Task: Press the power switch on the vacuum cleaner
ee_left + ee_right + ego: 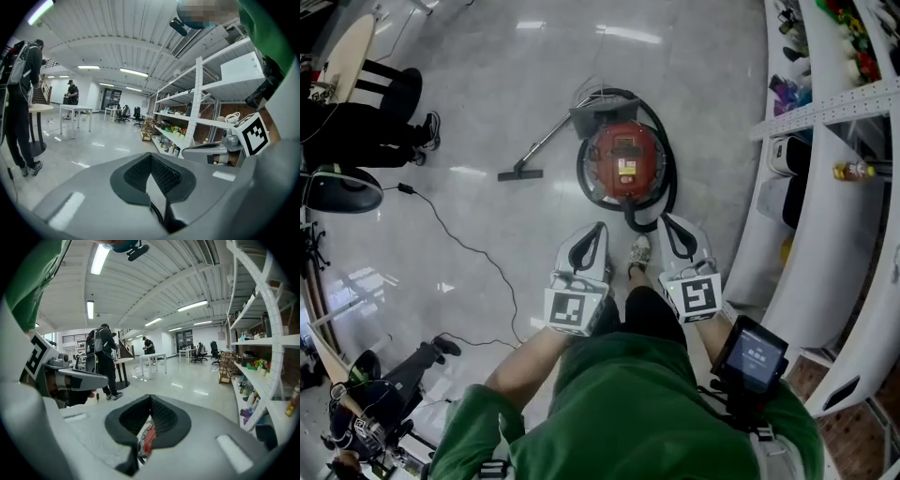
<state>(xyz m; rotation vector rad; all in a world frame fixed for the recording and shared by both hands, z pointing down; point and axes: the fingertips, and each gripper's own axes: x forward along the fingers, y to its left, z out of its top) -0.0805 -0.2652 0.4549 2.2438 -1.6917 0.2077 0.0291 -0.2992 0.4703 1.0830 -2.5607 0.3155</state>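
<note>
The red round vacuum cleaner (pixel 623 161) stands on the glossy floor in the head view, its black hose (pixel 669 178) looped around it and its wand ending in a floor nozzle (pixel 520 173) to the left. My left gripper (pixel 599 228) and right gripper (pixel 667 219) are held side by side just short of the vacuum, both pointing at it, shut and holding nothing. In the left gripper view the left gripper (pixel 151 157) shows its tips meeting. In the right gripper view a red sliver of the vacuum (pixel 148 440) shows below the shut tips of the right gripper (pixel 150 397). No switch is discernible.
White shelving (pixel 825 112) with bottles runs along the right. A black cable (pixel 459 244) trails over the floor at left. A person's legs (pixel 389 131) and a table are at top left. My shoe (pixel 640 251) stands between the grippers. Other people stand farther off (pixel 105 364).
</note>
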